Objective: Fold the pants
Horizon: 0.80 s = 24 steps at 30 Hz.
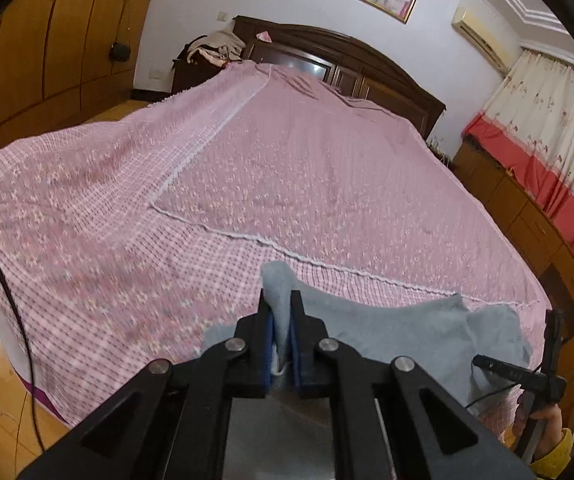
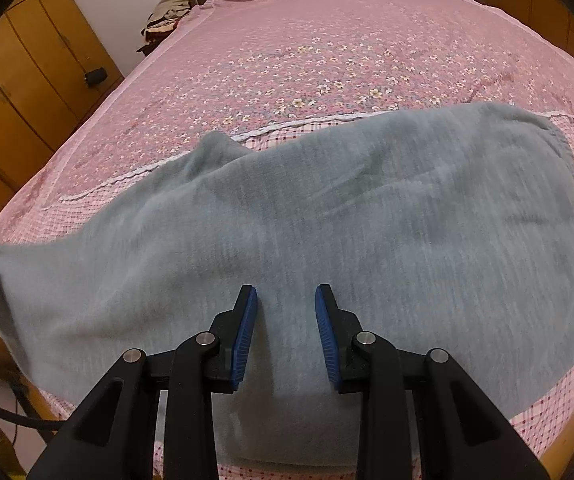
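Grey pants [image 2: 327, 232] lie spread across the near edge of a pink floral bedspread [image 2: 287, 52]. Left gripper [image 1: 281, 320], jaws pinching a pants fold. Right gripper [image 2: 285, 332] w/ jaws spread, over the pants' near part.

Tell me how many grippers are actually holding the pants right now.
1. The left gripper is shut on a raised fold of the grey pants. The right gripper is open above the pants, gripping nothing.

The pants [image 2: 327, 240] are plain grey-blue. The bedspread [image 2: 307, 60] is pink with small flowers, checked along its border. The curtain [image 1: 547, 128] is cream above red. The wardrobe [image 1: 59, 40] is orange-brown.
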Each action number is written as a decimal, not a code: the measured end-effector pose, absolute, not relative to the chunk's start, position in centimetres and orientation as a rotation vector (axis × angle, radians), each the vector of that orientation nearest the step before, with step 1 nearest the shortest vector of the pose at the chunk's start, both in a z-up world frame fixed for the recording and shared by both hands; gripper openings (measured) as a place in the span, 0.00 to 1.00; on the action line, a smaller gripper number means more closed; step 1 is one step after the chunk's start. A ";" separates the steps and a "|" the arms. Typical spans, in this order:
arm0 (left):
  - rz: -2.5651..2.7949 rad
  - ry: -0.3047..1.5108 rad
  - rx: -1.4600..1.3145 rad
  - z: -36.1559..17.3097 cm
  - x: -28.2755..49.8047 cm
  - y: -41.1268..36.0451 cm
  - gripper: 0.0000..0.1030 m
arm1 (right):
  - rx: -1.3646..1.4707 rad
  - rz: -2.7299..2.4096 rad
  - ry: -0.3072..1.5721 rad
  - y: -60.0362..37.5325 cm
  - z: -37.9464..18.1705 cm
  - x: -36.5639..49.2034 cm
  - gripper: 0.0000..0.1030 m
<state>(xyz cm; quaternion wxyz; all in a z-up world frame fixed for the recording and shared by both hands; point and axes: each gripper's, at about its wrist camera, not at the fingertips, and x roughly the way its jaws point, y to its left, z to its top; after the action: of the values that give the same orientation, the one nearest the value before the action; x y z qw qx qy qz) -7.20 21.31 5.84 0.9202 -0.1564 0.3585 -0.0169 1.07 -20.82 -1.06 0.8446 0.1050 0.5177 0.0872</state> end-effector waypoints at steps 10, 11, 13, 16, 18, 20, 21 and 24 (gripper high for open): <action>0.029 0.923 -0.333 -1.3 -4.9 23.6 0.07 | 0.205 0.194 1.099 -20.2 -0.9 1.2 0.31; 0.028 0.932 -0.347 -1.8 -4.9 23.9 0.10 | 0.205 0.195 1.100 -20.2 -0.9 1.2 0.31; 0.050 0.952 -0.339 -2.3 -4.7 24.3 0.21 | 0.204 0.196 1.101 -20.2 -1.0 1.2 0.31; 0.104 0.964 -0.311 -2.2 -4.9 24.5 0.31 | 0.208 0.194 1.103 -20.2 -1.1 1.3 0.31; 0.123 0.969 -0.314 -1.8 -5.1 24.7 0.31 | 0.210 0.196 1.101 -20.1 -1.1 1.3 0.31; 0.156 0.960 -0.313 -0.8 -5.7 24.9 0.31 | 0.211 0.201 1.101 -20.0 -1.1 1.2 0.31; 0.163 0.949 -0.313 -0.4 -6.2 25.0 0.31 | 0.211 0.204 1.100 -20.0 -1.1 1.2 0.31; 0.167 0.914 -0.314 1.7 -7.6 24.5 0.34 | 0.215 0.209 1.098 -20.0 -1.2 1.1 0.31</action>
<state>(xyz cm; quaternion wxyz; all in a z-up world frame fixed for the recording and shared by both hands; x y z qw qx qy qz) -7.62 24.49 1.72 0.8820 -0.1510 0.4391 0.0801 1.12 -20.04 -1.18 0.8424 0.1019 0.5198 0.0991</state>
